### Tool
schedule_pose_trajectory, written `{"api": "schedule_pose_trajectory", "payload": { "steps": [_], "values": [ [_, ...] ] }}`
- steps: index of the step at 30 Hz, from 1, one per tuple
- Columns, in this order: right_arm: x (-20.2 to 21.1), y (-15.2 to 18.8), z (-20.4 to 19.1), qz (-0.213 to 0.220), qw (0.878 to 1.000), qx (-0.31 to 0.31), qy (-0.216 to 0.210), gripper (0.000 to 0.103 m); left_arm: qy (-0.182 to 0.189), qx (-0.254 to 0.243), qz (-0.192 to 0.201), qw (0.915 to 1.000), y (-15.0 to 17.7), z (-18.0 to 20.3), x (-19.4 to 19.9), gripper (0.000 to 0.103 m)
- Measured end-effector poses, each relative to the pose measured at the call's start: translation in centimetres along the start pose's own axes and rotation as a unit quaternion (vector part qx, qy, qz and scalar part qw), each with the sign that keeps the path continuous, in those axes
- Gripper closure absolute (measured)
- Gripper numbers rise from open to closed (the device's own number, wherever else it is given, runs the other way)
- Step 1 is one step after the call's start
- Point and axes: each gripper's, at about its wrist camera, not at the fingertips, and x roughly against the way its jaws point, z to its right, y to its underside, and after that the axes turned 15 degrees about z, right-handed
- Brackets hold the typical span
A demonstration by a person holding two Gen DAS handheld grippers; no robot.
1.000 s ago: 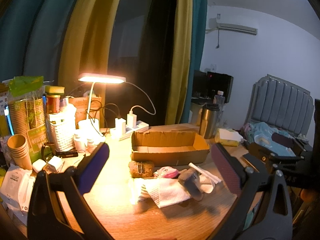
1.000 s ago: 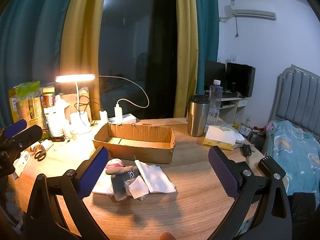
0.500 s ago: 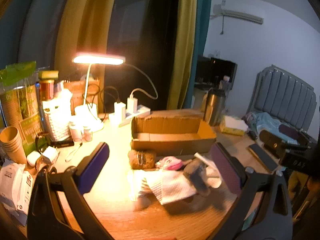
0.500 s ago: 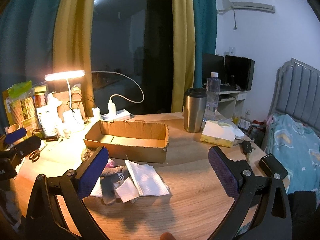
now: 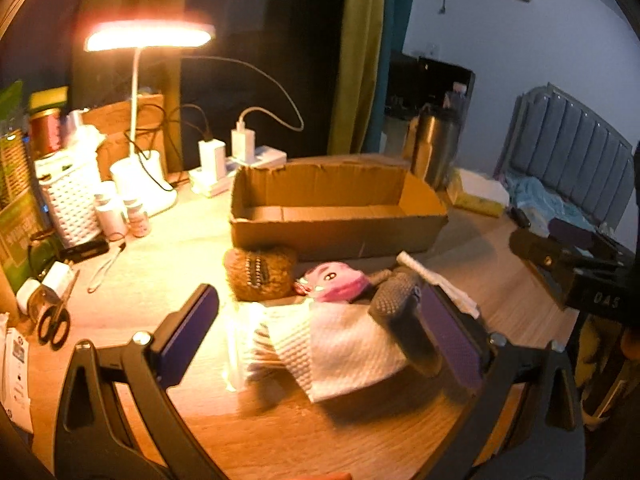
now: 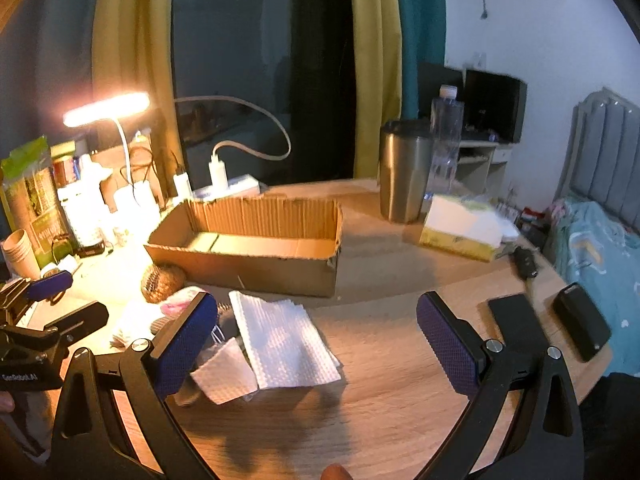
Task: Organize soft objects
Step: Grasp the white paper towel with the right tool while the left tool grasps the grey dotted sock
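An open cardboard box lies on the round wooden table; it also shows in the right wrist view. In front of it lie a brown knitted pouch, a pink plush toy, a grey knitted piece and white paper towels. The towels and the brown pouch show in the right wrist view. My left gripper is open just above the towels and toys. My right gripper is open over the towels' right edge. Both are empty.
A lit desk lamp, white basket, small bottles and scissors crowd the table's left. A steel tumbler, tissue pack, key fob and two dark phones sit on the right. A bed stands beyond.
Both grippers have moved forward and down toward the pile of soft things, which now looks larger and closer. Their jaws stay open.
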Motion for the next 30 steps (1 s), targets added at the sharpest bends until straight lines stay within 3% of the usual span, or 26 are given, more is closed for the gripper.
{"api": "schedule_pose_trajectory", "payload": {
  "steps": [8, 12, 20, 23, 28, 30],
  "values": [
    [-3.9, 1.9, 0.5, -0.044, 0.998, -0.018, -0.049, 0.002, -0.002, -0.018, -0.023, 0.9996, 0.4, 1.4, -2.8, 0.001],
    [-5.8, 2.7, 0.6, -0.072, 0.995, -0.024, -0.068, 0.018, -0.006, -0.022, -0.033, 0.9992, 0.4, 1.9, -3.8, 0.001],
    [-8.1, 3.7, 0.8, -0.104, 0.984, -0.043, -0.135, 0.019, -0.005, -0.046, -0.049, 0.9977, 0.7, 4.1, -5.2, 0.002],
    [-9.0, 4.1, 0.6, -0.116, 0.981, -0.046, -0.149, 0.031, -0.009, -0.051, -0.059, 0.9969, 0.9, 4.5, -5.7, 0.011],
    [-9.9, 4.6, 0.8, -0.132, 0.975, -0.058, -0.171, 0.052, -0.011, -0.06, -0.071, 0.9956, 1.0, 5.3, -6.6, 0.012],
    [-10.1, 4.7, 1.1, -0.136, 0.972, -0.068, -0.181, 0.07, -0.009, -0.065, -0.072, 0.9953, 1.0, 5.7, -6.8, 0.012]
  ]
}}
